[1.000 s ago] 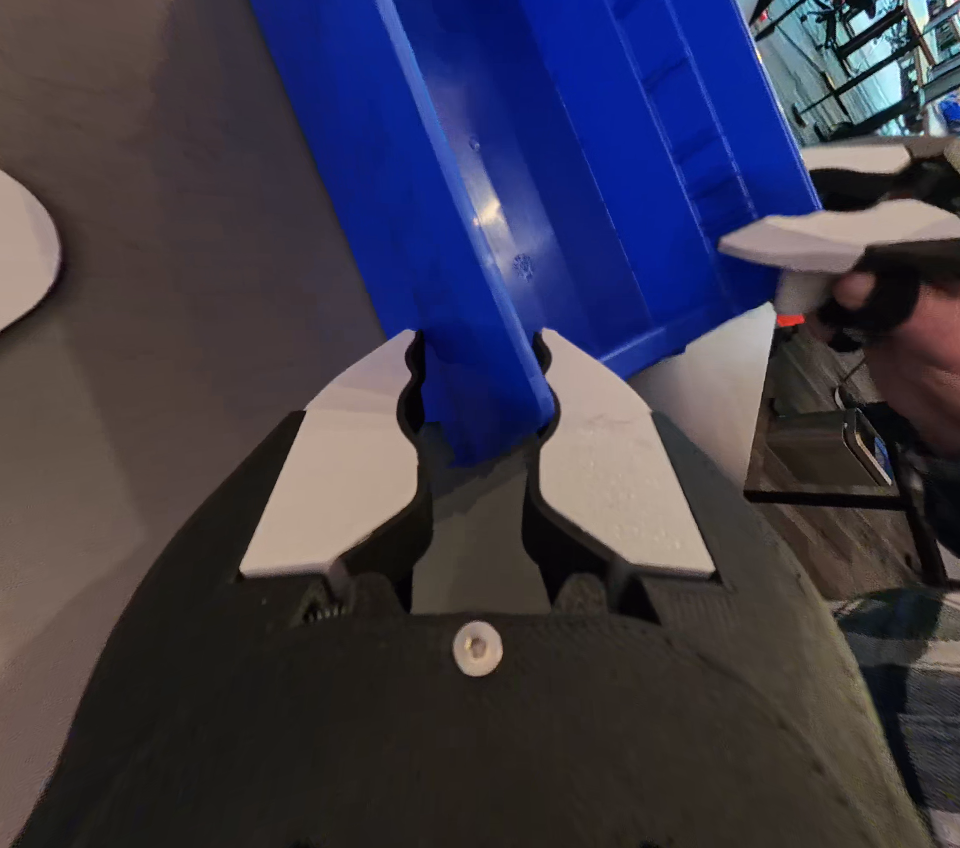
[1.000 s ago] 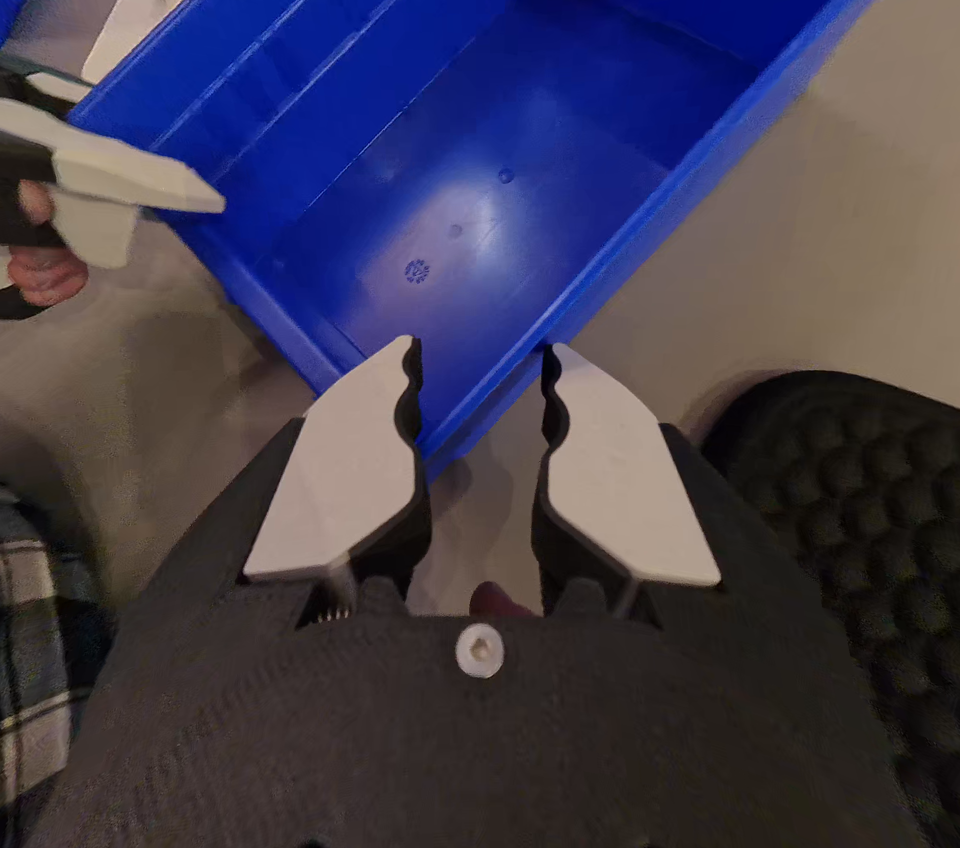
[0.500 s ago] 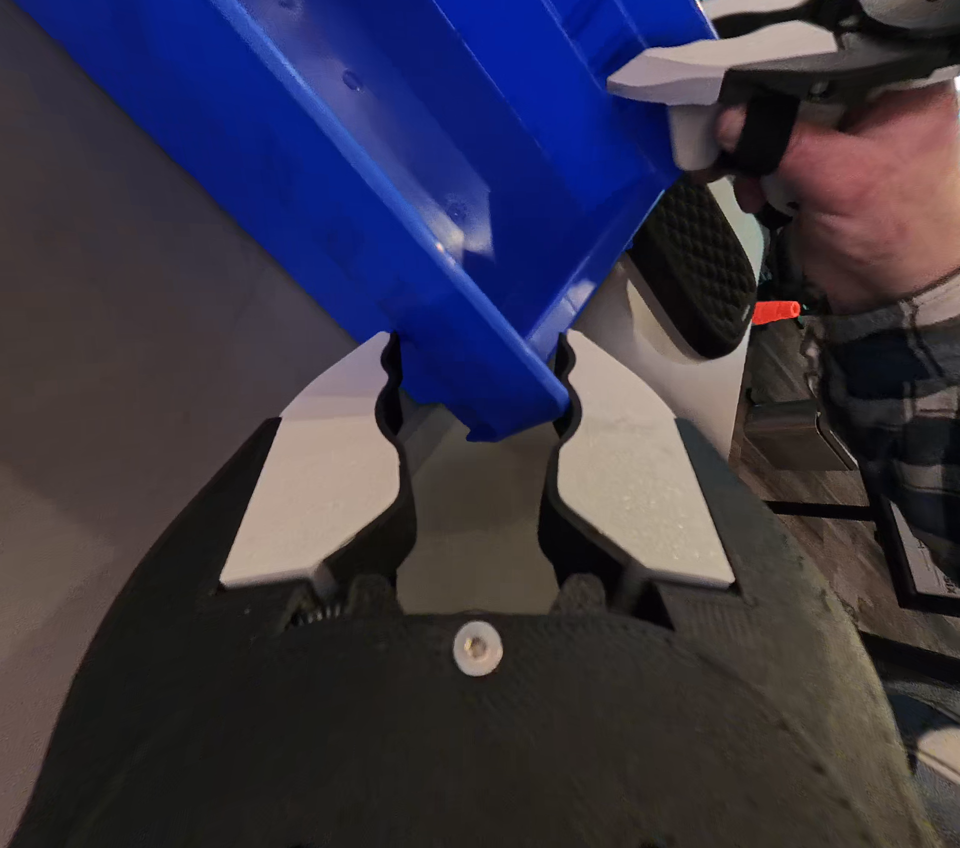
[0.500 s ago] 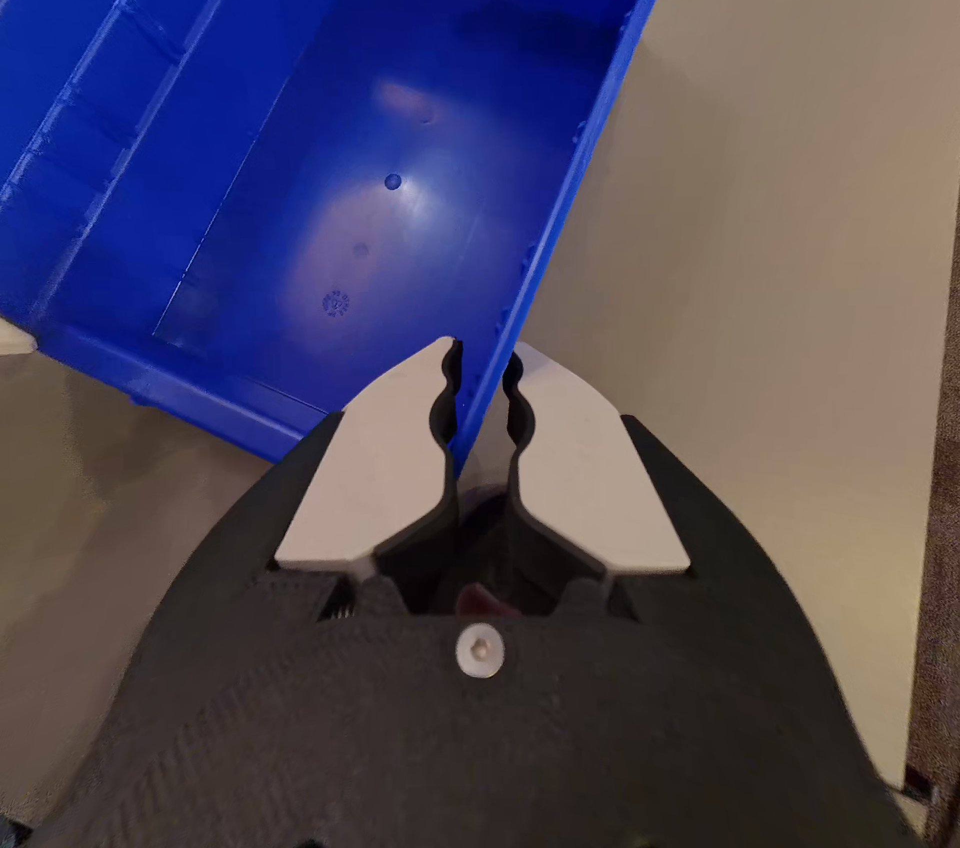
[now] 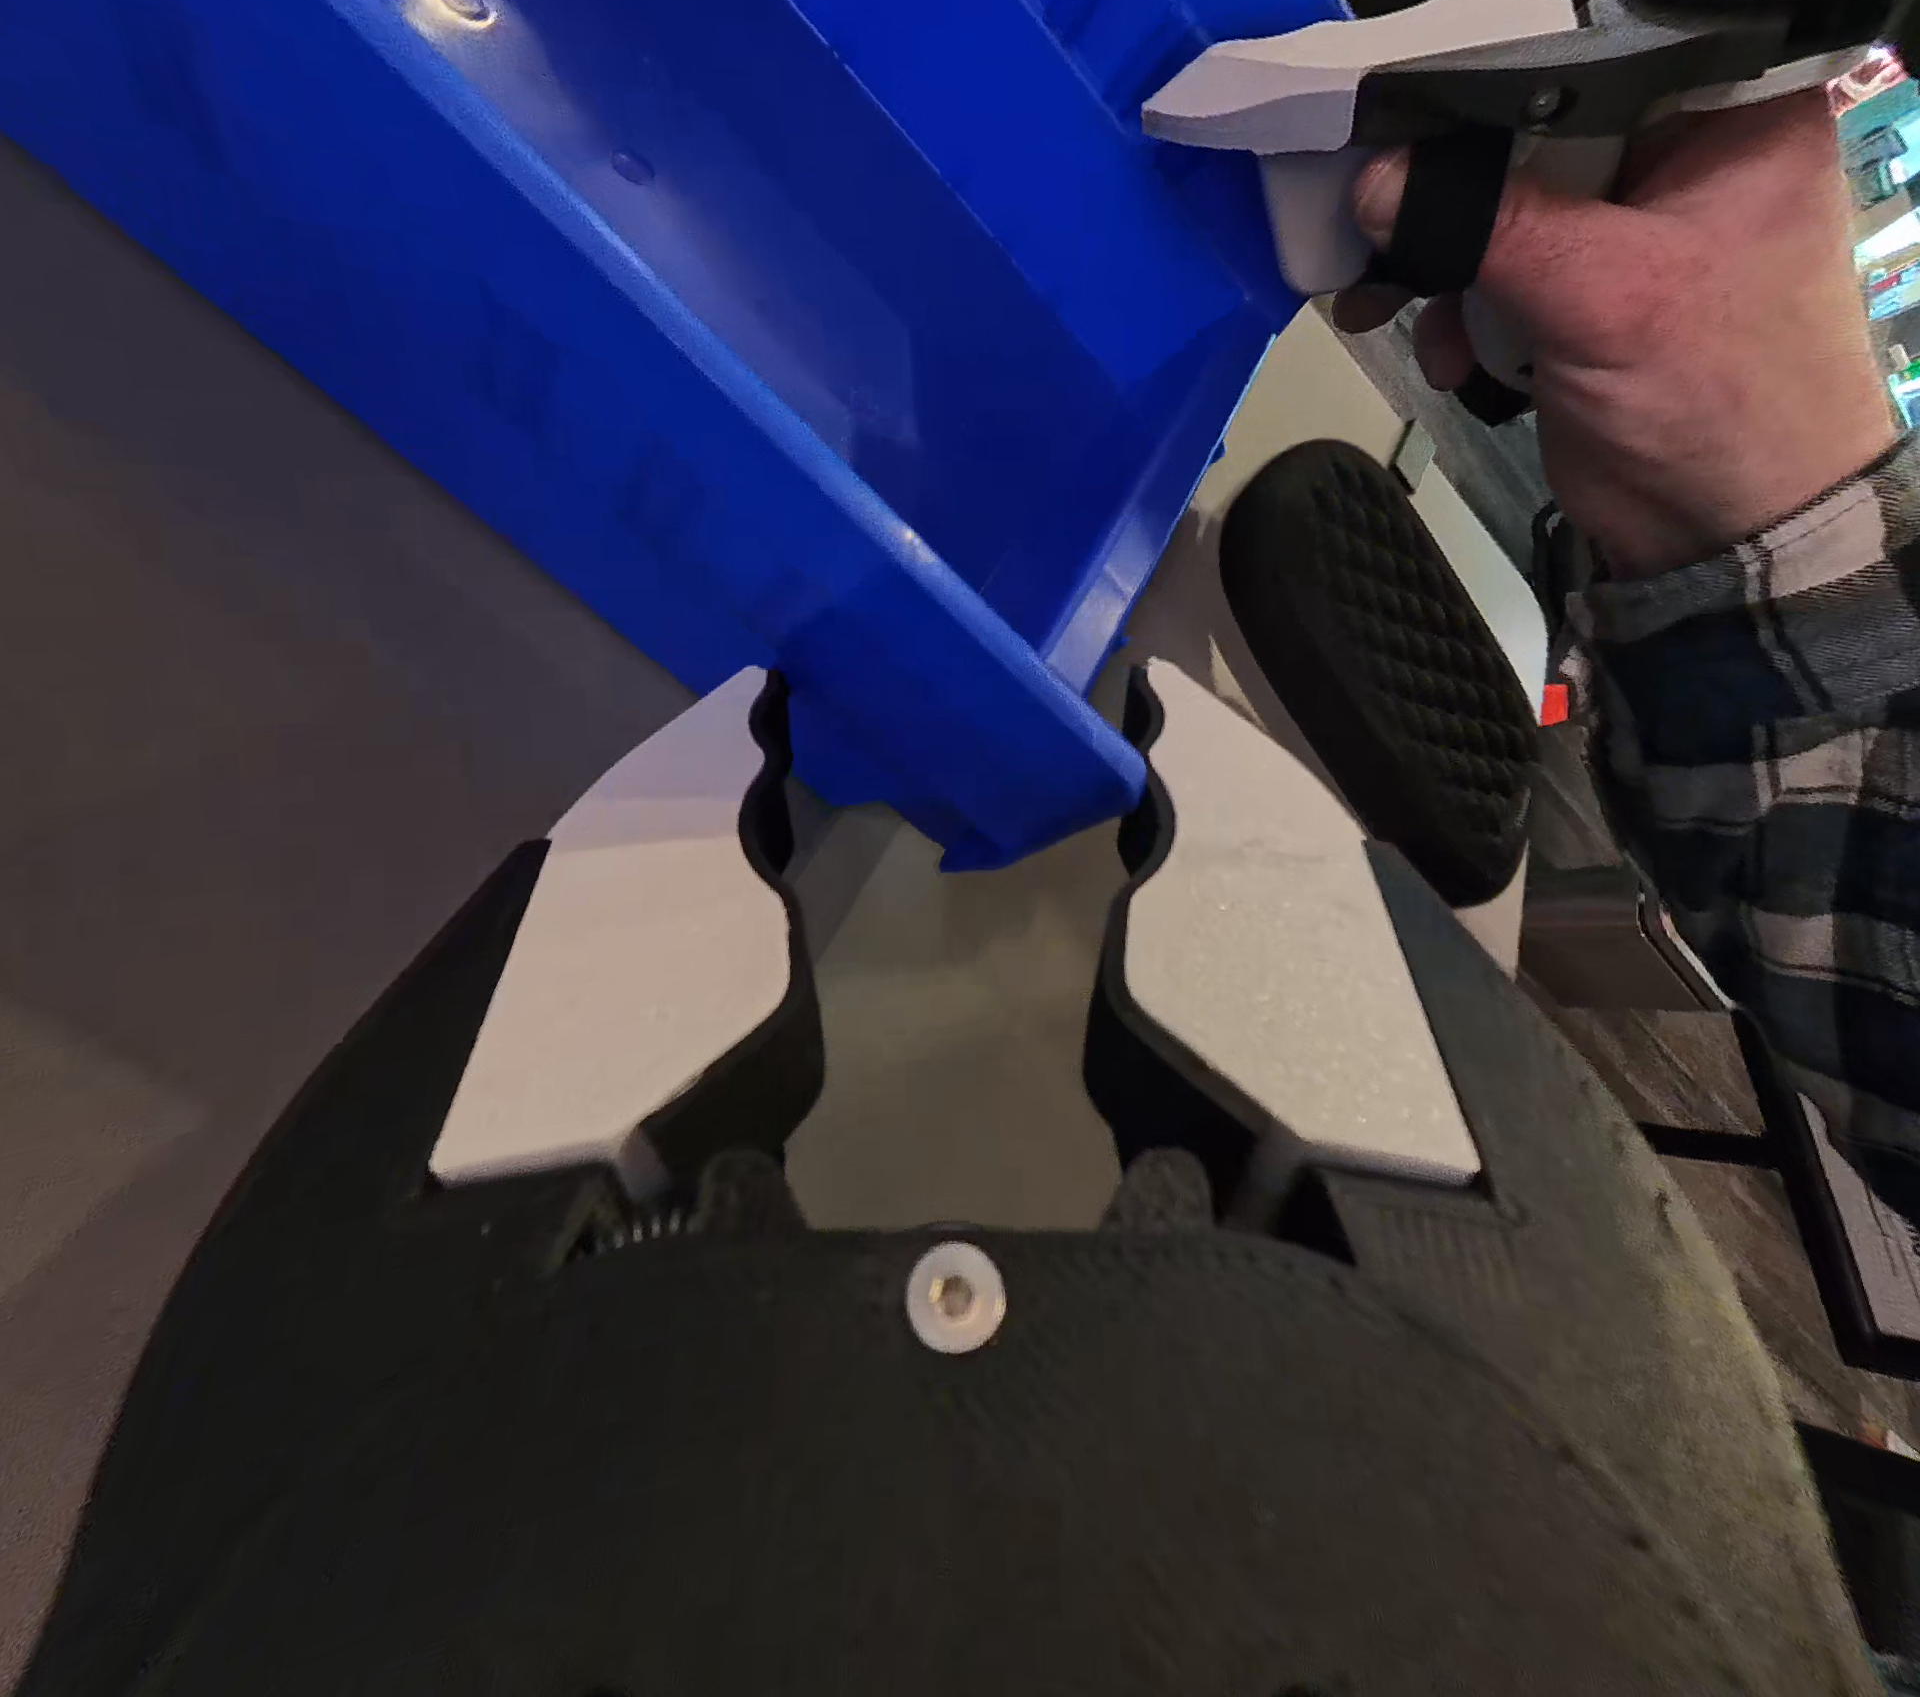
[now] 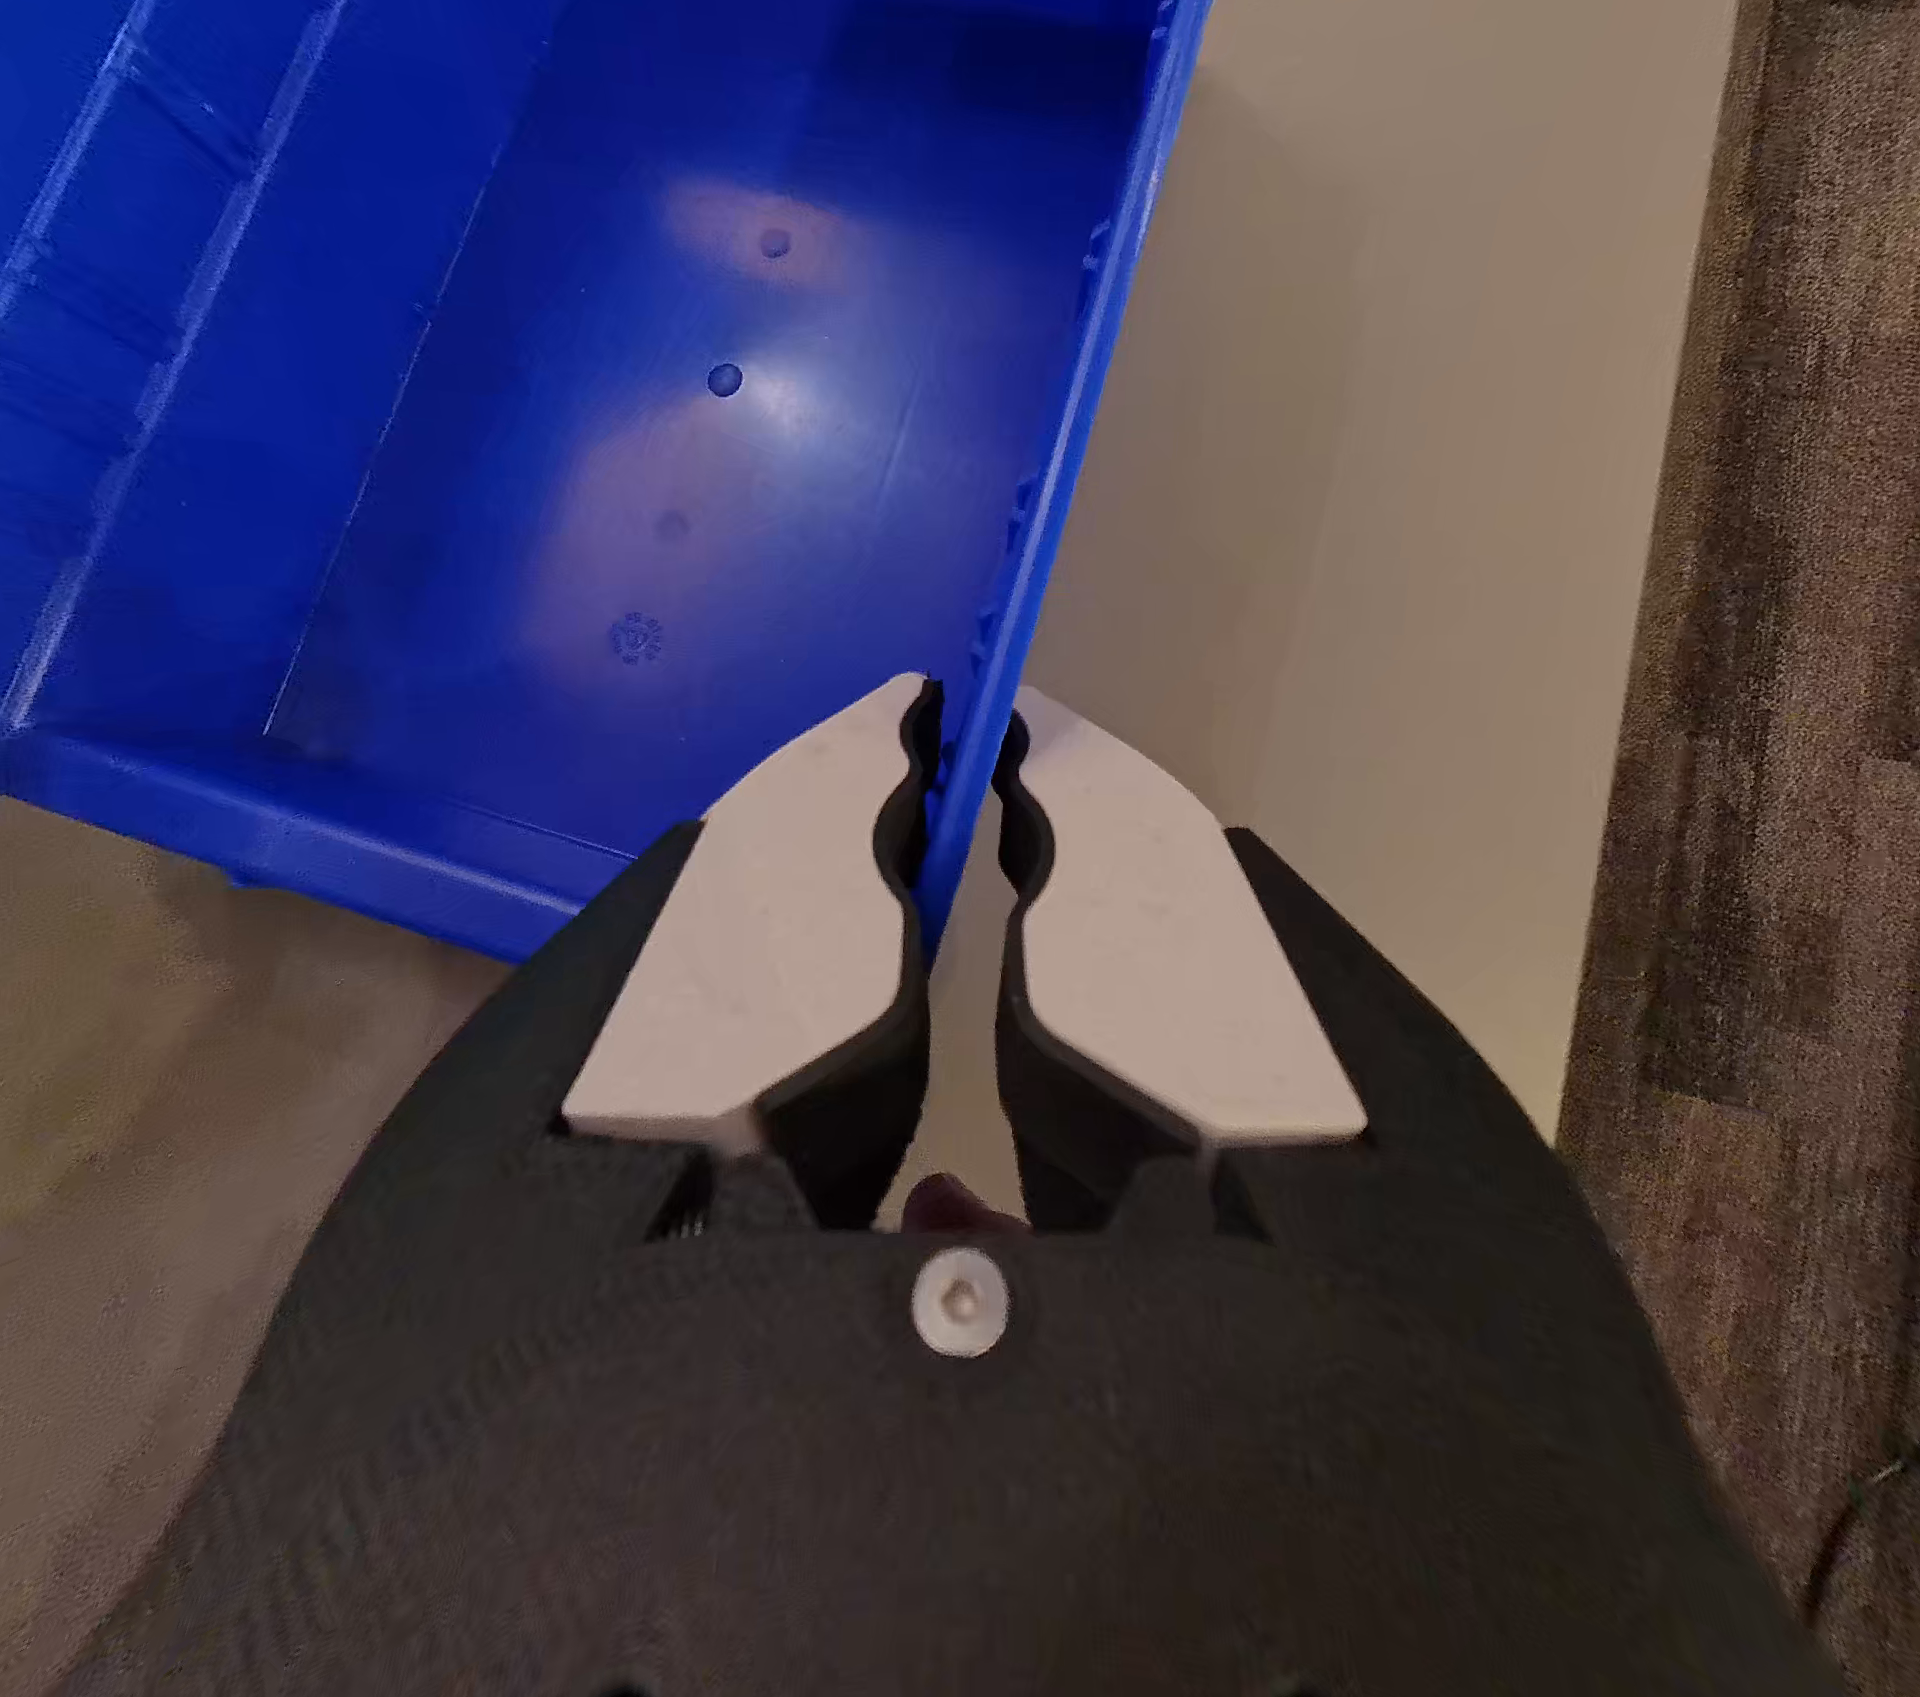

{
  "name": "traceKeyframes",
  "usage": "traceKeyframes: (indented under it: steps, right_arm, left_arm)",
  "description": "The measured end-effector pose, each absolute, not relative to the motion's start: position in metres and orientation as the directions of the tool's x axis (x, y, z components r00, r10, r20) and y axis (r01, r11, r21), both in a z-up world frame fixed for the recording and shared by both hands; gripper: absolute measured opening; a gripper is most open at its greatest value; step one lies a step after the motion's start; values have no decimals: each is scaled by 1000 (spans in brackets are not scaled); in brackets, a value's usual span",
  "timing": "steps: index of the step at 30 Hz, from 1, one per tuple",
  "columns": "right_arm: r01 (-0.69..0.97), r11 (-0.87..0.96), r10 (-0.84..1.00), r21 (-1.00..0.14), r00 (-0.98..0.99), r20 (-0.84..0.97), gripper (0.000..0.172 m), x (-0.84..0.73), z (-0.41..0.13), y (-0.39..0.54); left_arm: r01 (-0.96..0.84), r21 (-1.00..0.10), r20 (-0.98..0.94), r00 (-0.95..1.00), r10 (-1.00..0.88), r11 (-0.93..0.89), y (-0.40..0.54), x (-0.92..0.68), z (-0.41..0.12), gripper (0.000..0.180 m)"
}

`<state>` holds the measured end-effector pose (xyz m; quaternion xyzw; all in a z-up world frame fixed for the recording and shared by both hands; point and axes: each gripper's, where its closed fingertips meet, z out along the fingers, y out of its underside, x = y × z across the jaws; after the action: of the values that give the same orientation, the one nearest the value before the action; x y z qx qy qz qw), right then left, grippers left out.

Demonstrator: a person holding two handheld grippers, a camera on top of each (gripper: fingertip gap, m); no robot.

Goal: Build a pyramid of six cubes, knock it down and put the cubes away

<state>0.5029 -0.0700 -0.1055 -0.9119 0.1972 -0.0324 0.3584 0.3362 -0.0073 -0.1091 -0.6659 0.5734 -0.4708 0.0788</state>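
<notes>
An empty blue bin (image 5: 582,265) fills both views; no cubes show in it or anywhere else. My right gripper (image 6: 971,702) is shut on the bin's right side wall (image 6: 1101,359), with a pad pressed on each face. In the left wrist view this gripper (image 5: 1179,109) shows at the upper right, clamped on the bin's far wall. My left gripper (image 5: 951,691) is open. The bin's near corner stands between its spread fingers, which do not clamp it.
A person's hand and plaid sleeve (image 5: 1662,359) hold the right gripper. A black textured pad (image 5: 1371,660) lies on the white tabletop (image 6: 1351,504) near the bin's corner. Brown carpet (image 6: 1766,712) lies past the table's right edge. A dark grey surface (image 5: 208,608) lies to the left. The tips of one gripper are about 20 centimeters away from the tips of the other.
My right gripper closed onto the bin's side wall. My left gripper, which gripped the bin's corner, opened wide. The bin turned and tilted in view.
</notes>
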Motion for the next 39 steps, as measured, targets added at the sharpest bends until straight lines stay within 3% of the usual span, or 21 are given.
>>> traceKeyframes:
  steps: [12,13,14,15,18,25,29,33,39]
  right_arm:
    - [-350,-646,-394,-678,914,-96,8,563,-105,-45]
    - [-357,-648,-406,-672,909,-91,19,566,-105,-46]
    - [-361,-646,-435,-673,898,-64,41,571,-104,-50]
    - [-365,-632,-457,-684,888,-51,49,572,-100,-55]
    - [-350,-550,-491,-758,870,-45,56,558,-73,-66]
    - [-142,-565,-331,-813,942,66,45,450,-33,-55]
    - [-49,-590,-164,-806,985,61,41,369,-46,-20]
    - [-22,-590,-49,-807,999,8,43,301,-64,17]
    - [5,-637,126,-771,987,-98,47,206,-98,67]
  left_arm:
    - [-680,-670,489,-105,-866,-296,11,393,-112,59]
    - [-681,-668,495,-106,-863,-300,12,393,-111,59]
    - [-687,-659,511,-109,-853,-307,11,389,-111,59]
    - [-693,-649,527,-110,-843,-315,10,384,-110,63]
    - [-676,-685,482,-140,-865,-272,13,351,-101,71]
    - [-593,-788,389,-267,-882,-168,13,213,-75,60]
    - [-519,-827,302,-90,-949,-214,69,142,-67,54]
    - [-427,-857,200,240,-950,-288,160,64,-64,54]
    - [-283,-875,121,657,-744,-393,297,-67,-59,78]
